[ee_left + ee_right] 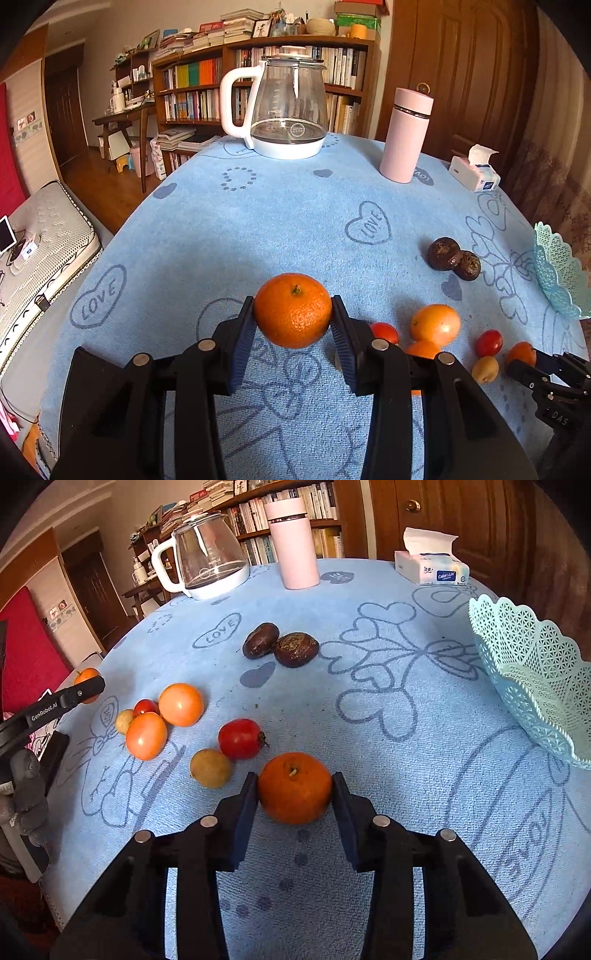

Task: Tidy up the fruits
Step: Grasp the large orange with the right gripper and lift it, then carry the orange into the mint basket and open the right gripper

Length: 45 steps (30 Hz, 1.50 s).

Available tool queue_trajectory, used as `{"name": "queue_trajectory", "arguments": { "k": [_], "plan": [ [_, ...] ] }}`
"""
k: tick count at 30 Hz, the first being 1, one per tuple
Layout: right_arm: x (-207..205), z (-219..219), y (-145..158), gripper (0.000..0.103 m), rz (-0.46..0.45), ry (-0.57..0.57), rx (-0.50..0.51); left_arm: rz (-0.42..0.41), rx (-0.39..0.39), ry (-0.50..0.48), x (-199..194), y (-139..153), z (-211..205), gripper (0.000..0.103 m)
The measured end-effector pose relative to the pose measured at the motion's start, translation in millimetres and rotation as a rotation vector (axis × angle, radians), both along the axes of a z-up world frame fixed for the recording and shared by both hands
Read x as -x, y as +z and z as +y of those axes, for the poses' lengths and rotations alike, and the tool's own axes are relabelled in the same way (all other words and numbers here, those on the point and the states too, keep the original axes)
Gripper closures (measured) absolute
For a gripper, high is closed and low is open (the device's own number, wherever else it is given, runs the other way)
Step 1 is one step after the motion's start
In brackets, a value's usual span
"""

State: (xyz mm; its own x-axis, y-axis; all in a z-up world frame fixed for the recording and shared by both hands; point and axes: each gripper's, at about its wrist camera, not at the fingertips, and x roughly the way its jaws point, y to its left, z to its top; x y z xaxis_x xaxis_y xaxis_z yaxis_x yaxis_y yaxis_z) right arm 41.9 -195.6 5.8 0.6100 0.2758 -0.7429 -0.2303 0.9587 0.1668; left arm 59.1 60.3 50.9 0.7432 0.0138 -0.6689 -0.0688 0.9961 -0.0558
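Note:
My left gripper [293, 314] is shut on a mandarin [293, 310] and holds it above the blue cloth. My right gripper [294, 788] is shut on a second, darker mandarin [294, 787]; it also shows in the left wrist view [521, 353]. Loose fruit lies on the cloth: two orange tomatoes [181, 704] [146, 736], a red tomato [240, 738], a small red one [145, 706], two tan longans [210, 768] [124, 721] and two dark brown fruits [260, 640] [296, 649]. A pale green lattice basket [532, 672] stands at the right.
A glass kettle [207, 561], a pink flask [293, 546] and a tissue box [430, 568] stand at the table's far edge. A bed [40, 236] lies left of the table. Bookshelves [258, 74] and a door are behind.

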Motion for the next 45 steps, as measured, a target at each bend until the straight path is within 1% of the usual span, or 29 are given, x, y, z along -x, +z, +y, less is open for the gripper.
{"name": "queue_trajectory", "arguments": {
  "k": [3, 9, 16, 20, 26, 30, 35, 43, 45],
  "plan": [
    [2, -6, 5, 0.062, -0.012, -0.012, -0.019, -0.001, -0.001, -0.007, 1, 0, -3, 0.062],
    [8, -26, 28, 0.062, -0.073, -0.057, -0.057, 0.0, -0.003, -0.024, 3, -1, -8, 0.062],
    [14, -71, 56, 0.062, -0.155, -0.174, -0.099, 0.002, -0.006, -0.035, 5, -2, -13, 0.062],
    [13, -100, 64, 0.062, -0.179, -0.252, -0.108, 0.003, -0.007, -0.039, 6, -2, -16, 0.062],
    [8, -145, 67, 0.062, -0.2, -0.385, -0.098, -0.005, -0.004, -0.046, 8, 2, -21, 0.062],
    [-1, -167, 64, 0.062, -0.202, -0.443, -0.075, -0.009, -0.007, -0.055, 10, 4, -27, 0.062],
    [-10, -183, 54, 0.062, -0.181, -0.48, -0.062, -0.014, -0.019, -0.074, 11, 8, -37, 0.062],
    [-15, -192, 45, 0.061, -0.173, -0.518, -0.041, -0.015, -0.03, -0.101, 8, 15, -54, 0.062],
    [-14, -195, 46, 0.057, -0.179, -0.523, -0.049, -0.014, -0.035, -0.109, 7, 16, -60, 0.062]
  ]
}}
